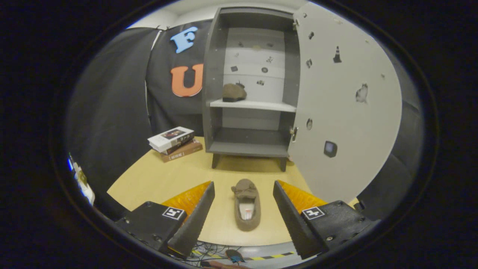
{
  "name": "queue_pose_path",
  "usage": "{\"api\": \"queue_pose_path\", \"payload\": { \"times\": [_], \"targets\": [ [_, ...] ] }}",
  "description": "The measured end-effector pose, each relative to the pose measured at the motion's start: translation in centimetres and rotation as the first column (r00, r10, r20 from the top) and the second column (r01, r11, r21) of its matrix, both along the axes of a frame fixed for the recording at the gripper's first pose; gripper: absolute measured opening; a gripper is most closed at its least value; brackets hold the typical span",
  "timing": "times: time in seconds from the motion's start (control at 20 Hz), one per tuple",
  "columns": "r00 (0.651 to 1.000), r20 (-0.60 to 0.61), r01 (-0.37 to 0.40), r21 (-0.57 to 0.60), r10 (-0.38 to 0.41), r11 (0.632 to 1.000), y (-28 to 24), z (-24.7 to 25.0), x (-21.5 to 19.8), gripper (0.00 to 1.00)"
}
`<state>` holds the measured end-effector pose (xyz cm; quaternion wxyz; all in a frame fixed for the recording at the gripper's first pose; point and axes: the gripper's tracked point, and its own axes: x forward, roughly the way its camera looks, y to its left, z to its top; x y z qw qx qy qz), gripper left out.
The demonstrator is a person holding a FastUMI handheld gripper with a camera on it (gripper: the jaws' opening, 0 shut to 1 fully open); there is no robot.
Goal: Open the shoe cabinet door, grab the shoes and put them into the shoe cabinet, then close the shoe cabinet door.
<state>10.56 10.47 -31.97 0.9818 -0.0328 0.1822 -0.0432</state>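
With the cabinet door (347, 108) open and one shoe (233, 92) shelved, our wide-open gripper (244, 203) straddles the second loafer (247, 209), not yet grasped.

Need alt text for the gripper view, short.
The open tool straddles a brown slipper lying on the tan table, touching neither finger. Beyond stands a grey shoe cabinet, its white door swung open, with a second brown slipper on its middle shelf.

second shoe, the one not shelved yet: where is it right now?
In the gripper view the loose shoe lies on the table, between the open hand-held gripper fingers, in front of the open shoe cabinet.
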Motion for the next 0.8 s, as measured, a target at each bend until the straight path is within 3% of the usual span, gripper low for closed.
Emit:
{"api": "queue_pose_path", "payload": {
  "times": [0.2,0.4,0.8],
  "targets": [
    [0.994,-0.103,-0.040,-0.005,0.039,0.999,-0.2,-5.3,3.1,0.93],
    [0.977,-0.202,-0.061,0.061,0.073,0.996,-0.1,-9.4,5.4,0.84],
    [0.939,-0.330,-0.044,0.159,0.095,0.986,-1.4,-14.3,9.7,0.61]
  ]
}}
